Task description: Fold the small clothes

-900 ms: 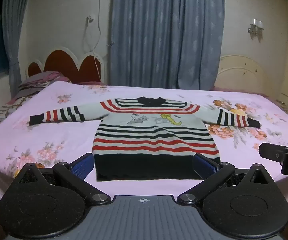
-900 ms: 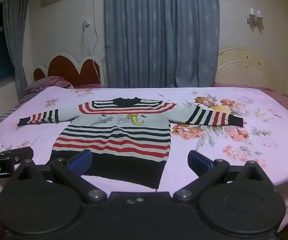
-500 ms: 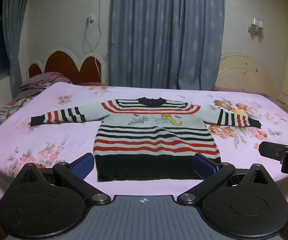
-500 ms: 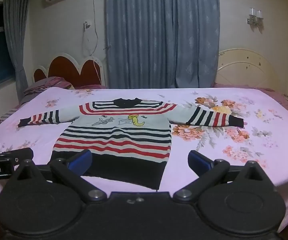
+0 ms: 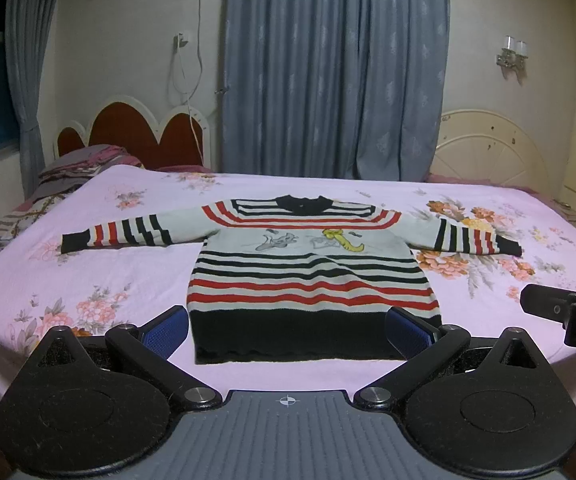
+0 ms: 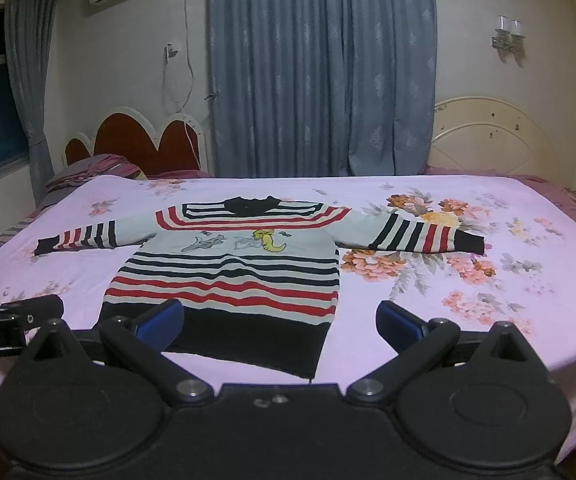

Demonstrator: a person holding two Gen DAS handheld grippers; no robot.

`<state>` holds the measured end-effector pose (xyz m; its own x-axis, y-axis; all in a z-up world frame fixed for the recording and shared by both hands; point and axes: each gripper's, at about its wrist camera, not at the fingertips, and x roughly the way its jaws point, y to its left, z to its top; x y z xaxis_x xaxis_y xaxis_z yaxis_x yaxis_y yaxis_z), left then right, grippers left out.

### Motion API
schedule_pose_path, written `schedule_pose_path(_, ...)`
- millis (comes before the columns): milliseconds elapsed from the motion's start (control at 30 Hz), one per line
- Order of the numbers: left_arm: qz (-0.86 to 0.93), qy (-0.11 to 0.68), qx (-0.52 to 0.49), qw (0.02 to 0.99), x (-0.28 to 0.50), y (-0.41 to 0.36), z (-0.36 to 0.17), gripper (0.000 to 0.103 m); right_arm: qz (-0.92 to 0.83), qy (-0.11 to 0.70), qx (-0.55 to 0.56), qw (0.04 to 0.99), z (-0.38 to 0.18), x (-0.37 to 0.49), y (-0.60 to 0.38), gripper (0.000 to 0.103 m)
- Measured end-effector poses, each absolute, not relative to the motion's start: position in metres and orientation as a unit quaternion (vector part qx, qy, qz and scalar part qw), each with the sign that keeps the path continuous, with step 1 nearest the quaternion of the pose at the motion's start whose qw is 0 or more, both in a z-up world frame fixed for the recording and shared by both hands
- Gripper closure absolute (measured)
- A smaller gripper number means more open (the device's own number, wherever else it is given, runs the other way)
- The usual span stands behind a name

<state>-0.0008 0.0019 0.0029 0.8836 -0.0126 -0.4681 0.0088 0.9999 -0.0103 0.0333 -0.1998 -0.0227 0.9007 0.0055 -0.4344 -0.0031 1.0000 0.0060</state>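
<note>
Small striped sweater (image 5: 312, 276) lies flat, face up, on the bed (image 5: 99, 276), both sleeves spread out sideways, black collar at the far end, black hem band nearest the tongs. Stripes are red, black and pale grey; a grey cartoon figure and a yellow one sit on the chest. No fold made yet.

Left gripper (image 5: 286, 330) released, jaws spread wide, nothing between the pads. It hovers at the near edge of the bed, pointing slightly down, and is centred on the hem: the hem band spans the gap between the two blue pads (image 5: 166, 330) in the left wrist view. Whether the pads touch the cloth cannot be told.

Right gripper (image 6: 279, 322) released too, jaws wide, holding nothing. It sits to the right of the left gripper, so in the right wrist view the sweater (image 6: 223, 276) is ahead and left of centre; its left blue pad (image 6: 159, 320) overlaps the hem band in the picture, its right pad is over bare floral sheet (image 6: 468, 280). The sweater's right sleeve cuff lies ahead of that right pad, well apart.

Each gripper shows at the edge of the other's view: right gripper (image 5: 568, 314) at far right, left gripper (image 6: 7, 316) at far left.

Beyond the bed: blue-grey curtain (image 5: 336, 68), red scalloped headboard (image 5: 135, 136), cream headboard (image 5: 492, 148), wall lamp (image 5: 512, 54).
</note>
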Motion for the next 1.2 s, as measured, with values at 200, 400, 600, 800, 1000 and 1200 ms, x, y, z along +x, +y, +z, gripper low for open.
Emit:
schedule_pose_path(200, -0.005, 0.241, -0.005, 0.971, -0.0014, 0.0031, 0.0032, 0.0, 0.003, 0.222, 0.004, 0.975, -0.0222, 0.0311, -0.2024, 0.001)
schedule_pose_path(400, -0.005, 0.241, -0.004, 0.971, -0.0016, 0.0034, 0.0031, 0.0, 0.003, 0.221, 0.002, 0.975, -0.0209, 0.0311, -0.2014, 0.001)
schedule_pose_path(600, -0.001, 0.24, -0.008, 0.971, -0.0022, 0.0056, 0.004, 0.0, 0.003, 0.222, 0.001, 0.975, -0.0201, 0.0318, -0.2007, 0.001)
schedule_pose_path(800, -0.002, 0.242, -0.007, 0.97, -0.0004, 0.0056, 0.0029, 0.0, 0.003, 0.221, 0.0, 0.975, -0.0206, 0.0317, -0.2005, 0.001)
schedule_pose_path(1000, -0.002, 0.243, -0.007, 0.97, 0.0012, 0.0053, 0.002, 0.0, 0.003, 0.221, 0.001, 0.975, -0.0205, 0.0317, -0.2005, 0.001)
schedule_pose_path(1200, 0.0, 0.243, -0.006, 0.97, 0.0022, 0.0049, 0.0012, 0.0, 0.003, 0.221, 0.0, 0.975, -0.0205, 0.0315, -0.2006, 0.001)
